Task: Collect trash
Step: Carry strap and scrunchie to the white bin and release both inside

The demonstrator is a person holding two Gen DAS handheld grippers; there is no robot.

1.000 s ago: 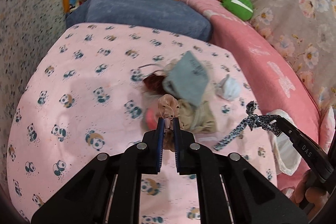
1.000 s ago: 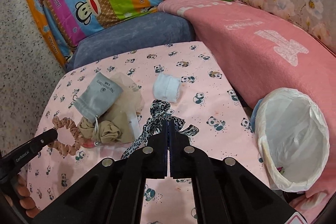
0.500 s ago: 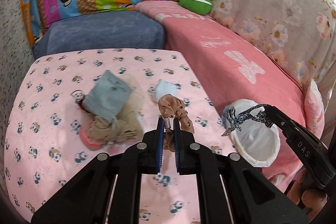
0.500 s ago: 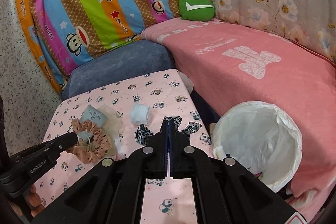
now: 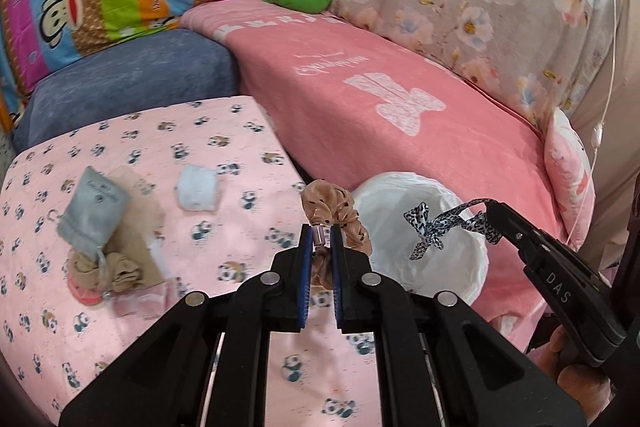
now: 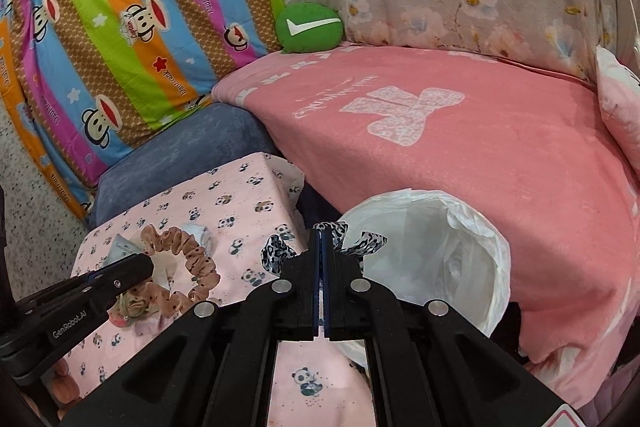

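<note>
My left gripper (image 5: 320, 233) is clenched on the tan dotted scrunchie (image 5: 334, 209), held above the right edge of the panda-print surface (image 5: 120, 339). My right gripper (image 6: 322, 239) is clamped tight on the leopard-print ribbon (image 6: 280, 251), which hangs at the rim of the white-lined trash bin (image 6: 492, 267) (beside the pink blanket (image 6: 500, 155)). Back near the surface's left edge lie a grey pouch (image 5: 94, 207), a crumpled beige cloth (image 5: 116, 267) and a small pale-blue bundle (image 5: 198, 189).
</note>
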